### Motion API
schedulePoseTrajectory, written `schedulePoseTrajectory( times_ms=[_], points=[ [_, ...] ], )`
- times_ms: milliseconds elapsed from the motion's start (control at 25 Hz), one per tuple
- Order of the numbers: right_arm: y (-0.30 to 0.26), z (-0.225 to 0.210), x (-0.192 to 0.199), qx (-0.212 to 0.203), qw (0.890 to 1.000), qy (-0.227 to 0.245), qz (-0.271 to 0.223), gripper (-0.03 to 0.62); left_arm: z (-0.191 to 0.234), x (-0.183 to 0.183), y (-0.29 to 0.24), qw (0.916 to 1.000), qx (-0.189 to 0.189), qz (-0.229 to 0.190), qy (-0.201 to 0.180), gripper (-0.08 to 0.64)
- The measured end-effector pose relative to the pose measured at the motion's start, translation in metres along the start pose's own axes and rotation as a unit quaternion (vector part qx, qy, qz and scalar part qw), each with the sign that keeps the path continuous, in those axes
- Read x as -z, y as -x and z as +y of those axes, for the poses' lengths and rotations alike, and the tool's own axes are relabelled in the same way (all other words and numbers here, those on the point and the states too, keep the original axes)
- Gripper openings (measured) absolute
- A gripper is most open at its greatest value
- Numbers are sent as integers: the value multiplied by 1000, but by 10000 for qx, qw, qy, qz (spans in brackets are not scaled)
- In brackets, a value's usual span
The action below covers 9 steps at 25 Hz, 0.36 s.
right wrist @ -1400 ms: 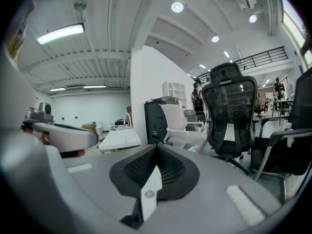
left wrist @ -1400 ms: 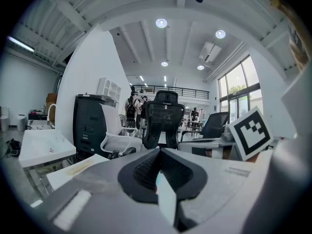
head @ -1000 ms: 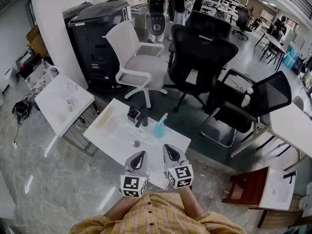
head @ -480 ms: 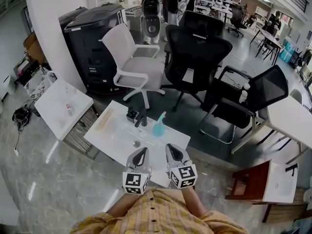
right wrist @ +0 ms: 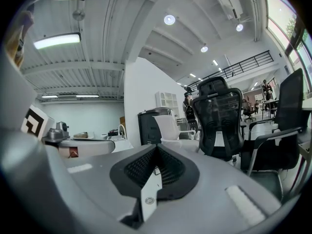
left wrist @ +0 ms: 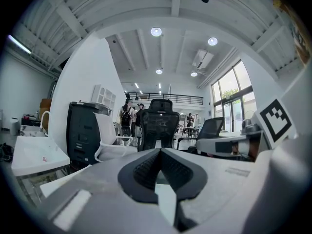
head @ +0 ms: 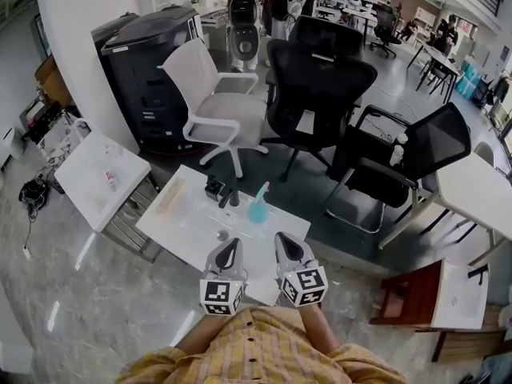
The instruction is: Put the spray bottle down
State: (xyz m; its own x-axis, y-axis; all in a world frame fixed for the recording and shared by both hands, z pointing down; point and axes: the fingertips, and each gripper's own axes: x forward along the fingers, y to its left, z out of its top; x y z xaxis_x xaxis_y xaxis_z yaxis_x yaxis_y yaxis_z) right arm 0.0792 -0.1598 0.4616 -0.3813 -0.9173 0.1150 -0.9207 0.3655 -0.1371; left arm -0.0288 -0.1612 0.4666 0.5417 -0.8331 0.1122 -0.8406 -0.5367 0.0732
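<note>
The teal spray bottle (head: 258,206) is down, standing on the white table (head: 188,229) toward its far edge, with a small black box (head: 214,187) near it on the left. Both tools hang side by side over the near edge, well apart from the bottle, which sits ahead of them, about in line with the gap between the two. The left gripper (head: 233,245) has its jaws pressed together on nothing. The right gripper (head: 281,238) is clenched tight too, and empty.
</note>
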Motion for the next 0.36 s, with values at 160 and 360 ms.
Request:
schedulePoseTrajectory(
  times_ms=[160, 360],
  points=[
    [-3, 0, -1, -2, 10000, -10, -11, -2, 0, 0, -1, 10000, 25, 21, -16, 0],
    [-4, 2, 1, -62, 10000, -13, 22, -2, 3, 2, -1, 10000, -25, 47, 15, 0]
  ],
)
